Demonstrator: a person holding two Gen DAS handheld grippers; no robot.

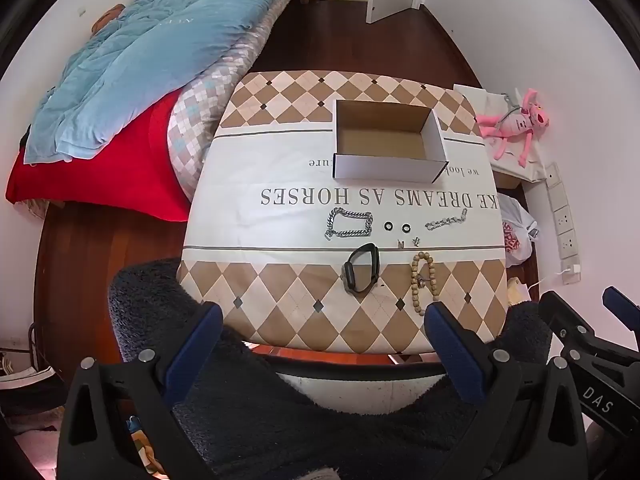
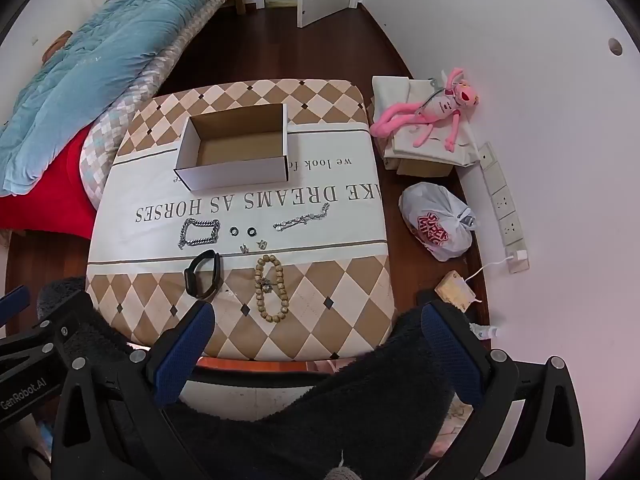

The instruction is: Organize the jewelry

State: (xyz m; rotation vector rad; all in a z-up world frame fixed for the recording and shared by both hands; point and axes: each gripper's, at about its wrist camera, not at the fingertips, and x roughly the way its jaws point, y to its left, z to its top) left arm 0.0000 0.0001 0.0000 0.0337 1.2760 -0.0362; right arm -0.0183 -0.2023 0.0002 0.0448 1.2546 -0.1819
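While both grippers [image 1: 324, 324] [image 2: 318, 326] are held apart, nothing is gripped
Jewelry is laid before an open box [image 1: 388, 140]

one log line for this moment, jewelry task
stage: not started | left gripper: open, empty | right gripper: open, empty | white cardboard box: empty | wooden bead bracelet: on table

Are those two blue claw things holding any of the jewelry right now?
No. The left gripper and right gripper are both open and empty. The watch, bead bracelet and chains lie untouched on the table.
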